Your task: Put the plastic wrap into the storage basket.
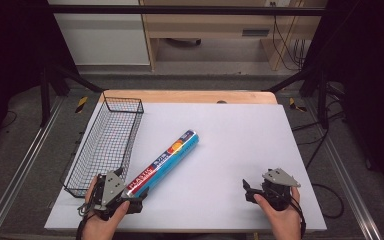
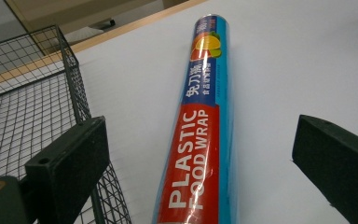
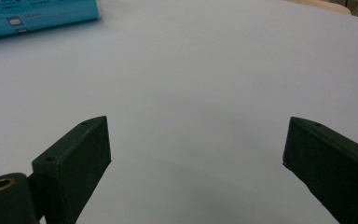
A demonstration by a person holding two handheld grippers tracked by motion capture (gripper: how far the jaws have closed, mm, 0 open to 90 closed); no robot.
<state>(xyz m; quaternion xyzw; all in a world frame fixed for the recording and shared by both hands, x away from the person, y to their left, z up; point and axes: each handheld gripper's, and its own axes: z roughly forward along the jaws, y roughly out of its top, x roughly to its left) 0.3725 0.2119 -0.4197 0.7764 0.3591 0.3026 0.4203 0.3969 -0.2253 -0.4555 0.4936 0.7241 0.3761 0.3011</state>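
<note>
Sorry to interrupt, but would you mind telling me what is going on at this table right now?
A person is sitting at the table with a gripper in each hand. The left gripper is at the near end of a roll of plastic food wrap that lies on the table beside a wire basket. Its jaws are open on either side of the roll and have not closed on it. The right gripper is over bare table, jaws open, holding nothing. The basket looks empty.

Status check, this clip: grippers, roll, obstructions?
Left gripper open, straddling plastic wrap roll end. Right gripper open, empty. Wire basket beside roll, nothing blocking.
</note>
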